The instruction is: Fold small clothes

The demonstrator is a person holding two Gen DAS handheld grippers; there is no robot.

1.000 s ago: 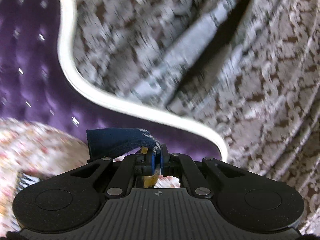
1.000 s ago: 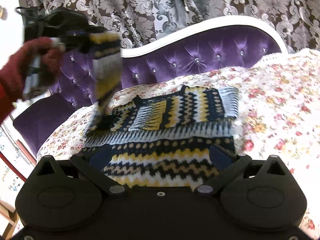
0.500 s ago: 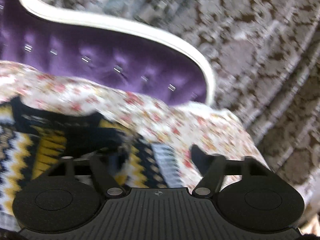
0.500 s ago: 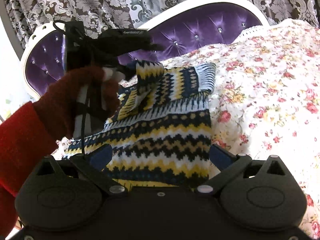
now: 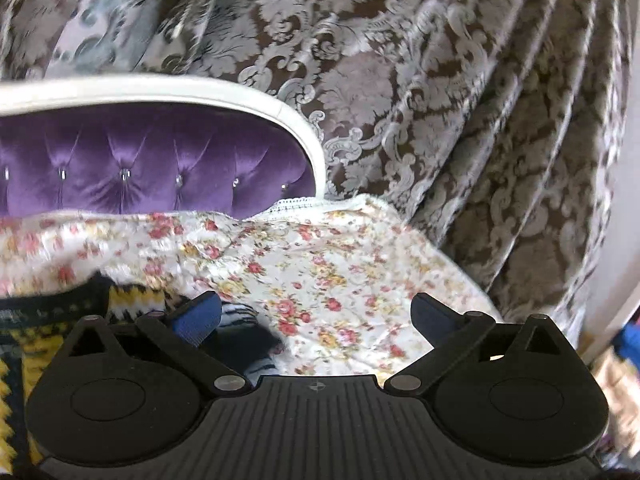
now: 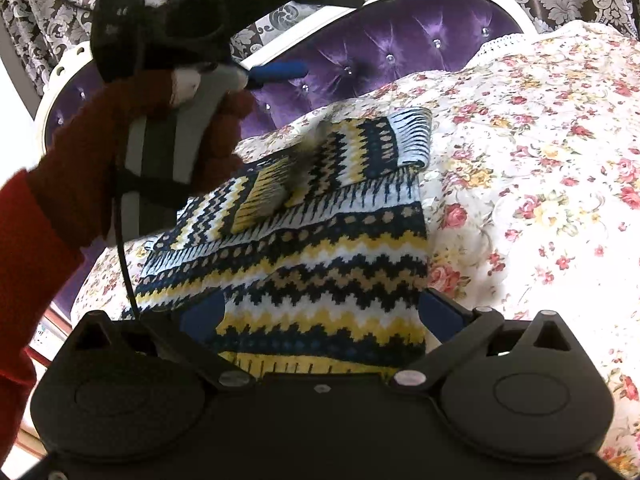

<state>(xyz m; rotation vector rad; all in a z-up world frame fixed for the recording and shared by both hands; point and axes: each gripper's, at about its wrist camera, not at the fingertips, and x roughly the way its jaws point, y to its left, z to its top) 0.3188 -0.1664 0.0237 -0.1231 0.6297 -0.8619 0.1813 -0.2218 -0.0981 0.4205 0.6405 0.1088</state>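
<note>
A small knitted sweater (image 6: 320,248) in navy, yellow and white zigzag lies on the floral bedspread (image 6: 540,200), with both sleeves folded across its top. My right gripper (image 6: 320,312) is open and empty, low over the sweater's near hem. My left gripper (image 5: 316,312) is open and empty; in the right wrist view it (image 6: 280,68) hovers above the sweater's far left part, held by a red-gloved hand. In the left wrist view the sweater (image 5: 132,304) shows at the lower left under the left finger.
A purple tufted headboard (image 6: 400,40) with a white frame stands behind the bed. Patterned brown and silver curtains (image 5: 440,100) hang behind it. The bedspread extends to the right of the sweater.
The left gripper opened and let go of the left sleeve, which now lies folded across the sweater's top. The left gripper has lifted off and swung right. The right gripper stayed open and moved closer.
</note>
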